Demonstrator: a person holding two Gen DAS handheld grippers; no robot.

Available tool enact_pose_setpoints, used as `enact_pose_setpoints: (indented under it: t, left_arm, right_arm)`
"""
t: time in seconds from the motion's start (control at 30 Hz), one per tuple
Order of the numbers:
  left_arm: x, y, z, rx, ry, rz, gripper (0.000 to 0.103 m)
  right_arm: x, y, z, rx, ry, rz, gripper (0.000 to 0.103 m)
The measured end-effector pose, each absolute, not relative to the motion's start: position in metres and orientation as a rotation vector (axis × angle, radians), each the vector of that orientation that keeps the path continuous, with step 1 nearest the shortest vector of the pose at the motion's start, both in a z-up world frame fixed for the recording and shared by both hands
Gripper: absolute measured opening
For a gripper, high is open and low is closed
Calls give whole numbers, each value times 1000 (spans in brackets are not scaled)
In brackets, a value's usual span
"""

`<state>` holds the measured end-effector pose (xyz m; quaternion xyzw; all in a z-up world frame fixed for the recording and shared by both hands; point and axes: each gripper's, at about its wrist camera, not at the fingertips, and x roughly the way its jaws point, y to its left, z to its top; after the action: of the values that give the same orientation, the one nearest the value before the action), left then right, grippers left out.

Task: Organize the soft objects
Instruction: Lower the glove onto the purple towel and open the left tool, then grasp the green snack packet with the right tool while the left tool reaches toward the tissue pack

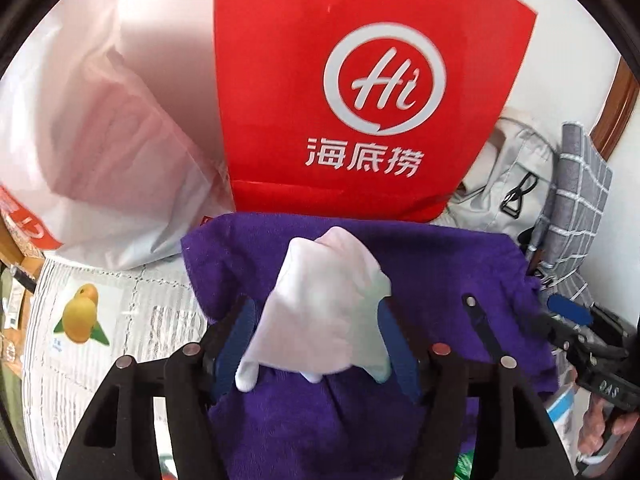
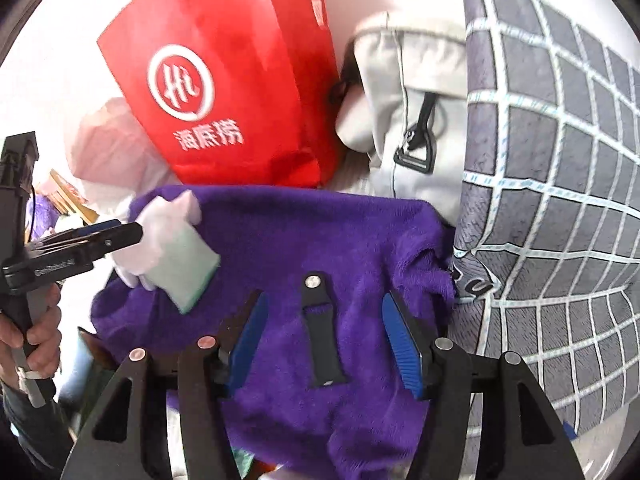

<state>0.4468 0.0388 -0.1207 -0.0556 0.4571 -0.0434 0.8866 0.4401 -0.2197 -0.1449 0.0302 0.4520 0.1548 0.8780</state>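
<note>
A purple fleece cloth [image 1: 420, 272] lies spread in front of both grippers and also fills the right wrist view [image 2: 320, 248]. My left gripper [image 1: 316, 340] is shut on a small white and pale-green soft cloth [image 1: 320, 312], held over the purple cloth; the same cloth [image 2: 172, 252] and the left gripper [image 2: 132, 234] show at the left of the right wrist view. My right gripper [image 2: 322, 320] is open and empty just above the purple cloth, and it shows at the right edge of the left wrist view [image 1: 568, 312].
A red paper bag [image 1: 360, 88] stands behind the purple cloth. A white plastic bag [image 1: 100, 152] lies to its left. A light grey garment with a black buckle [image 2: 408, 128] and a grey checked cushion [image 2: 560, 200] sit at the right. A printed mat [image 1: 100, 320] covers the surface.
</note>
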Motion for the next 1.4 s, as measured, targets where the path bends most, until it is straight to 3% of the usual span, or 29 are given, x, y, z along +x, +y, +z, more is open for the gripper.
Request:
enact_pose_setpoints:
  t: [0.5,0.93,0.97,1.07,1.17,1.4]
  left_arm:
    - [364,50,-102,-140,923,-136,66]
    - [306,76,-109,-191,922,-199,66]
    - [303,77,-110,-196,922,-204,66]
    - [293,82,-110,-210,912,-195,66]
    - [284,88,-109,-244,907,-194,66]
    - [261,94,-101,-258,898,-188,66]
  right_arm:
    - [313,-156,-152,-102,1017,386,59]
    - [301,-104,-194,-408,1100,207,56]
    - [302,-104,-196,-422,1107,195,55]
    - [303,-103,-200,-410,1135,214,30]
    - [299,-104,-197,-401,1127,204,24]
    - [277,-119,-163,-232,1057,269,24]
